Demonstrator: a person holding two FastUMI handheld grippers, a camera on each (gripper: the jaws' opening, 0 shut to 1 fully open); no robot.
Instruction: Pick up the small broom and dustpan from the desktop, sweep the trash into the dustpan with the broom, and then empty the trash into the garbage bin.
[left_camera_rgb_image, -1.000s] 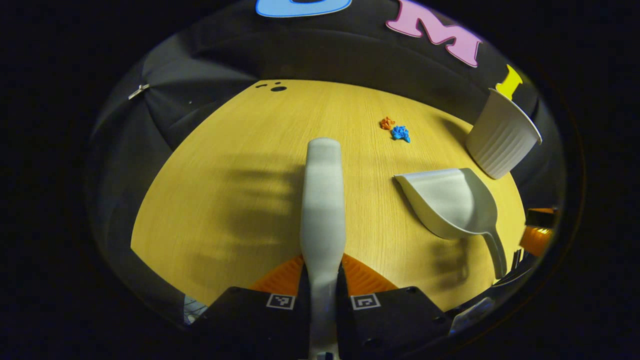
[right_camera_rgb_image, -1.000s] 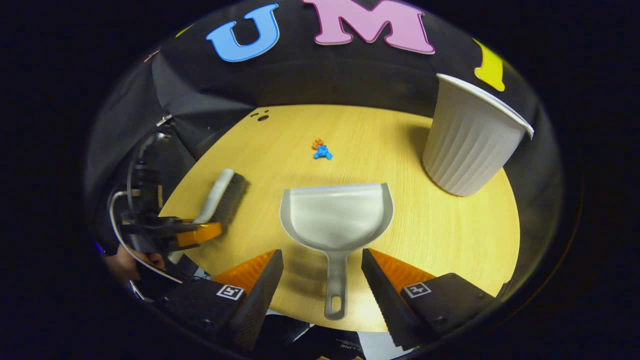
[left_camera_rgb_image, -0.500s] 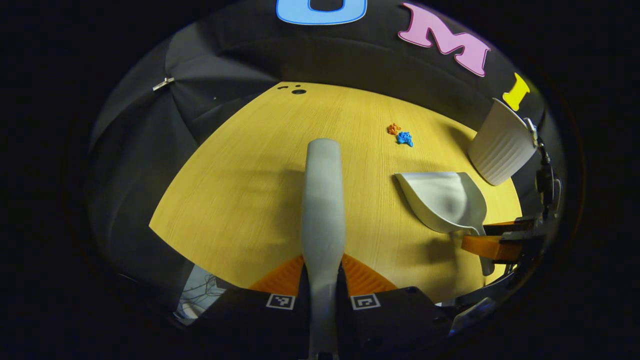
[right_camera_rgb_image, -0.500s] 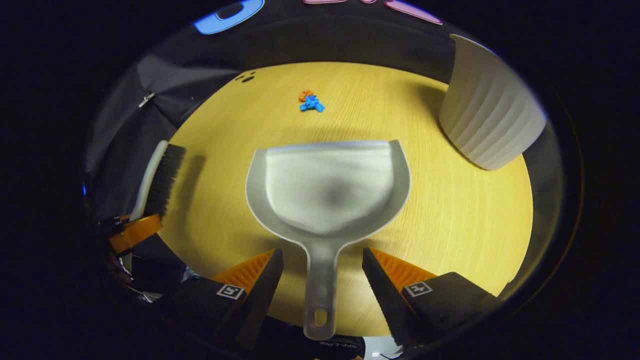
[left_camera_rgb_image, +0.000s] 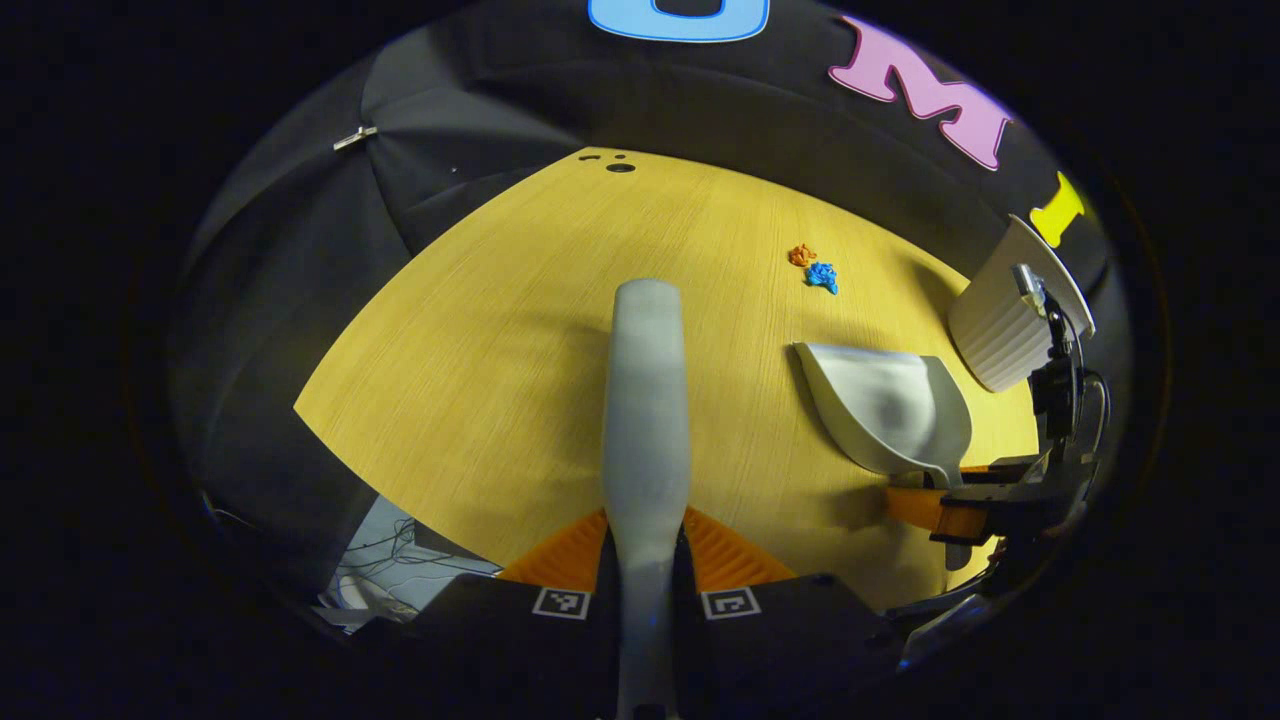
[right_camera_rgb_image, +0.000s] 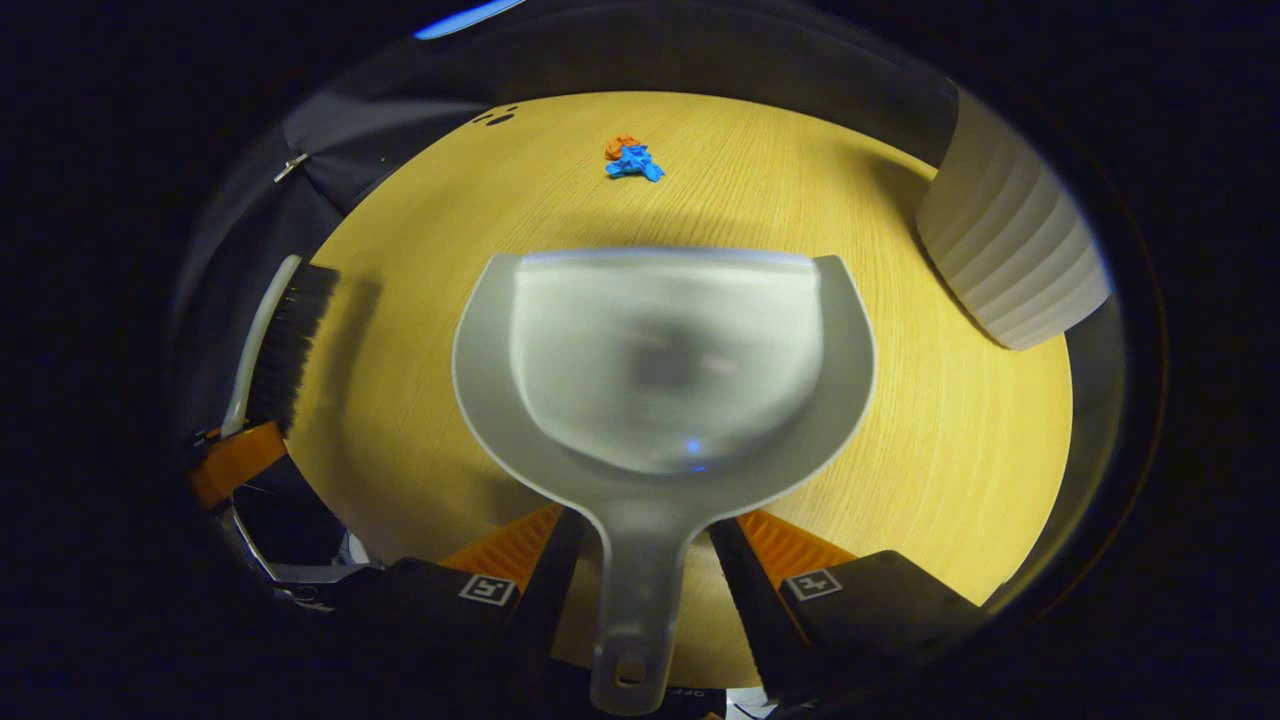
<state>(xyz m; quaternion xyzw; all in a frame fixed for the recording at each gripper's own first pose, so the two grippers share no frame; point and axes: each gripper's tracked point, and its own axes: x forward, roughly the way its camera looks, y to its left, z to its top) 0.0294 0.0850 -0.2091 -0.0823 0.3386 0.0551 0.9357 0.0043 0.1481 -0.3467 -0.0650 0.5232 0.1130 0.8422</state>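
Left gripper view: the left tongs (left_camera_rgb_image: 645, 545) are clamped on the handle of the small broom (left_camera_rgb_image: 645, 400), which runs straight ahead above the yellow bench (left_camera_rgb_image: 480, 360), so that pickup looks done. Off to the right the dustpan (left_camera_rgb_image: 885, 410) lies on the bench with its mouth toward the trash (left_camera_rgb_image: 815, 268), an orange scrap and a blue one lying just beside each other and well apart from the pan. The right tongs (left_camera_rgb_image: 950, 505) sit at the pan's handle, and the white ribbed garbage bin (left_camera_rgb_image: 1000, 330) stands behind them.

Right gripper view: the dustpan (right_camera_rgb_image: 660, 360) lies dead ahead, its handle running down between the two fingers. They stand close on either side of it, but I cannot tell whether they press it yet, so this grasp seems in progress. The trash (right_camera_rgb_image: 630, 160) lies beyond the pan's front lip, unswept; the garbage bin (right_camera_rgb_image: 1010, 270) stands at right and the broom's bristles (right_camera_rgb_image: 290, 345) at left. Sweeping and emptying remain.
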